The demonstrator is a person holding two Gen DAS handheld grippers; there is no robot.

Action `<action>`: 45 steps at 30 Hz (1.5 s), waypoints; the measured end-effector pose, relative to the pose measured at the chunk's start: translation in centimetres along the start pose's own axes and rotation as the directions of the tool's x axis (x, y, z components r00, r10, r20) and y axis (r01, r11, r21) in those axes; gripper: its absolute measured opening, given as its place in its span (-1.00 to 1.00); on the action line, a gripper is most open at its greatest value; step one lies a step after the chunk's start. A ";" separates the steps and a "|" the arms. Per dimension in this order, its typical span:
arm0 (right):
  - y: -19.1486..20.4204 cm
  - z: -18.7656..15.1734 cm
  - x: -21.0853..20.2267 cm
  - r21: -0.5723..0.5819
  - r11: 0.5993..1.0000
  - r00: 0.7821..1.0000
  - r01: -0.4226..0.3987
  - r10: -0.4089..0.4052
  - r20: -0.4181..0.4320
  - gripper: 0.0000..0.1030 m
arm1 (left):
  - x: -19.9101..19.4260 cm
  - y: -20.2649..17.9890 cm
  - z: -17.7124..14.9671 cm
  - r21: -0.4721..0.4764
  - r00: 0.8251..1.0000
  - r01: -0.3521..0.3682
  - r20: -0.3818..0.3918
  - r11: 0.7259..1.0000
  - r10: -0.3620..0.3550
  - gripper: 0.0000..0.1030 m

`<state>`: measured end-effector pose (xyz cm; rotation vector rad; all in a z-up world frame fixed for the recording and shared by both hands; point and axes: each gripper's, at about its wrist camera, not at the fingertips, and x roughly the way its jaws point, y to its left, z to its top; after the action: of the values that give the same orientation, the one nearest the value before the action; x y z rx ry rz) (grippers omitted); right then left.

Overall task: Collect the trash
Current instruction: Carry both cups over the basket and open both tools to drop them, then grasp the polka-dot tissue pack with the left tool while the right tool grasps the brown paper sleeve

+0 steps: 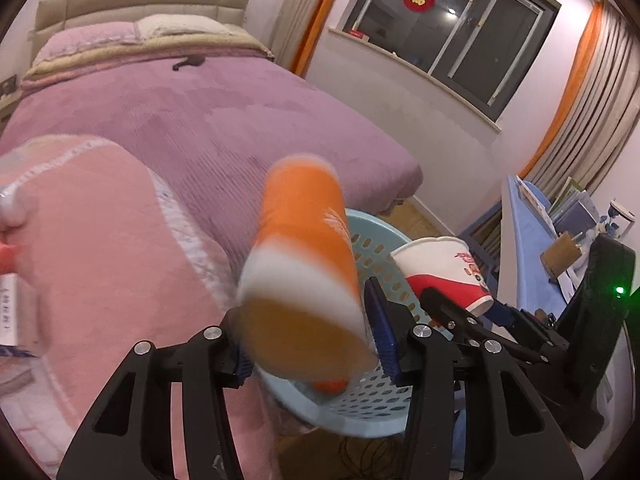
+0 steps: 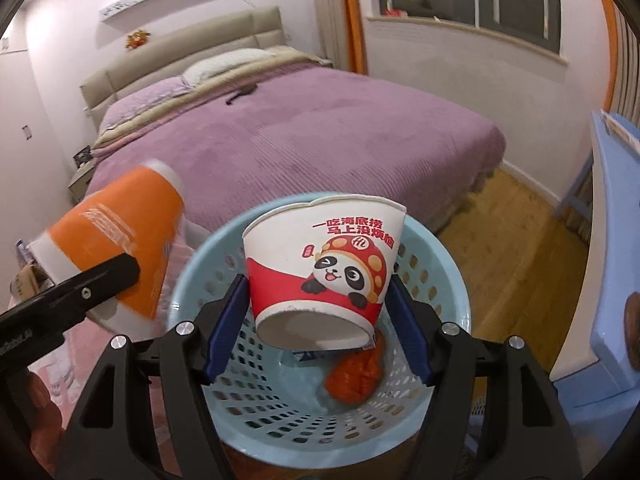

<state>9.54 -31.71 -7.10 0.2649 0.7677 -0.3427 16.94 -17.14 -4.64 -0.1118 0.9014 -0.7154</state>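
Observation:
My left gripper (image 1: 308, 344) is shut on an orange and white paper cup (image 1: 304, 276), held tilted at the rim of a light blue perforated basket (image 1: 372, 404). The cup is motion-blurred. It also shows in the right wrist view (image 2: 116, 240), left of the basket (image 2: 224, 236). My right gripper (image 2: 320, 320) is shut on a white and red paper cup with a panda print (image 2: 320, 264), held upright above the basket's opening. That cup also shows in the left wrist view (image 1: 440, 268). Crumpled orange trash (image 2: 356, 372) lies in the basket's bottom.
A bed with a purple cover (image 1: 224, 120) fills the background. A pink blanket (image 1: 104, 248) lies at the left. A blue desk (image 2: 612, 240) with books stands at the right. Wooden floor (image 2: 512, 248) runs between bed and desk.

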 end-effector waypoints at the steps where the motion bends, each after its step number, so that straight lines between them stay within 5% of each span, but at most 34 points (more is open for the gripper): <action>1: -0.2 0.0 0.4 0.005 1.000 1.000 0.016 -0.016 -0.006 0.31 | 0.2 0.0 -0.1 -0.002 1.000 0.004 -0.004 1.000 -0.004 0.11; 4: -1.1 -0.1 1.1 0.027 0.999 0.999 0.041 -0.040 -0.022 0.54 | 0.0 0.2 -0.6 0.001 1.000 -0.013 0.019 1.000 0.013 0.42; 16: 1.5 0.2 -1.8 -0.030 0.999 0.999 -0.026 0.027 0.027 0.54 | -6.2 0.5 -1.4 0.043 0.985 -0.036 0.168 0.998 0.028 0.52; 22: 6.2 0.2 -5.2 -0.125 0.988 0.989 -0.096 0.109 0.103 0.54 | -11.8 1.8 -2.1 0.043 0.962 -0.079 0.266 0.996 0.065 0.52; 28: 11.9 -0.4 -7.9 -0.236 0.950 0.958 -0.206 0.245 0.149 0.54 | -17.8 5.8 -4.1 -0.044 0.924 -0.170 0.339 0.985 0.174 0.52; 32: 16.8 -1.4 -8.8 -0.335 0.902 0.928 -0.272 0.338 0.157 0.54 | -21.4 9.7 -5.8 -0.132 0.883 -0.288 0.346 0.949 0.316 0.52; 37: 22.3 -2.3 -8.6 -0.437 0.838 0.900 -0.327 0.417 0.127 0.54 | -24.6 15.2 -8.1 -0.243 0.821 -0.441 0.280 0.864 0.498 0.52; 45: 29.4 -2.5 -5.7 -0.519 0.758 0.873 -0.396 0.485 0.043 0.54 | -25.3 23.2 -10.0 -0.324 0.796 -0.515 0.163 0.794 0.583 0.52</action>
<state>15.78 -2.85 -1.52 -0.0783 0.5693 0.2897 11.20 18.07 -2.54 -0.1628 0.7222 -0.0185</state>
